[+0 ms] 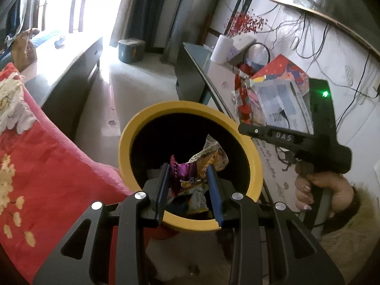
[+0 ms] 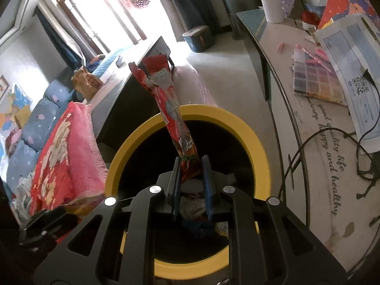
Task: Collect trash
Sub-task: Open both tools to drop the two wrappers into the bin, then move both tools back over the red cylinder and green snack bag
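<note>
A yellow-rimmed round bin [image 1: 254, 166] with a dark inside stands on the floor; it also shows in the right wrist view [image 2: 258, 147]. My left gripper [image 1: 188, 168] is over its mouth with a purple wrapper [image 1: 181, 175] and a yellow wrapper [image 1: 211, 154] between its partly spread fingers; I cannot tell if they are gripped. My right gripper [image 2: 191, 160] is over the bin, its fingers closed on the lower end of a long red wrapper [image 2: 171, 109] that sticks up. More trash lies at the bin's bottom. The right gripper's body [image 1: 294, 142] shows in the left wrist view.
A red floral blanket [image 1: 35, 156] lies left of the bin. A desk [image 2: 315, 156] with papers, cables, a bead box [image 2: 315, 80] and a white vase [image 2: 272, 2] stands on the right. A dark low table [image 2: 133, 95] stands beyond the bin.
</note>
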Motion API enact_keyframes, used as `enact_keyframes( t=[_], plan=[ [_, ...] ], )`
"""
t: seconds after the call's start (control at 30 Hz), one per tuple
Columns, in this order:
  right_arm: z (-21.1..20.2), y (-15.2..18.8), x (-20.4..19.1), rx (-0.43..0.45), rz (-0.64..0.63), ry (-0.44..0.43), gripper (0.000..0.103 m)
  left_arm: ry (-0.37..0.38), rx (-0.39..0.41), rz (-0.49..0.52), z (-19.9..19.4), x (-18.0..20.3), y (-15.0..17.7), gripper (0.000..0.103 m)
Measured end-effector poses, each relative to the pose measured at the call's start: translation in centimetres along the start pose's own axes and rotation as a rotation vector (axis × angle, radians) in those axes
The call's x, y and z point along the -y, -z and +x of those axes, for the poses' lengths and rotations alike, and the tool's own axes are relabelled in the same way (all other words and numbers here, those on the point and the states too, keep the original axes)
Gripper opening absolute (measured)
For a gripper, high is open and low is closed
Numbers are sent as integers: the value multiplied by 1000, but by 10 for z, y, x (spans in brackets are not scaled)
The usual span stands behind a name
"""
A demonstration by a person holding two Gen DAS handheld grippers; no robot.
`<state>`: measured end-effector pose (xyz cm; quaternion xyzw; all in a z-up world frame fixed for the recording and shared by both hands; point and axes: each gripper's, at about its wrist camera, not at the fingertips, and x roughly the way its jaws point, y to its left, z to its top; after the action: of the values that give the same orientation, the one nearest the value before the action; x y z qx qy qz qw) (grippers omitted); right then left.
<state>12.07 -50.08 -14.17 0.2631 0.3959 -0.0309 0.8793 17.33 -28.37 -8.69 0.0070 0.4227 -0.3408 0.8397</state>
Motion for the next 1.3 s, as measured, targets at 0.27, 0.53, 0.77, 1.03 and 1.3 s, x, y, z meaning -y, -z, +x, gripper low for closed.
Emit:
enact_keyframes(
  t=[0.27, 0.53, 0.77, 1.03, 1.3],
  plan=[
    [-1, -1, 8, -8, 44, -23, 37, 7, 12, -38, 9, -10, -8, 78],
    [-11, -2, -8, 25, 18, -35, 53, -85, 121, -48, -27, -26, -6, 96],
    [-17, -1, -38, 37, -57, -72, 58, -150, 189, -57, -60, -39, -3, 96],
    [-25, 4, -74, 42, -141, -121, 62, -191, 256, -108, -94, -57, 5, 96],
    [-26, 19, -118, 18, -244, -185, 63, -254, 319, -143, -129, -79, 17, 96]
  ],
)
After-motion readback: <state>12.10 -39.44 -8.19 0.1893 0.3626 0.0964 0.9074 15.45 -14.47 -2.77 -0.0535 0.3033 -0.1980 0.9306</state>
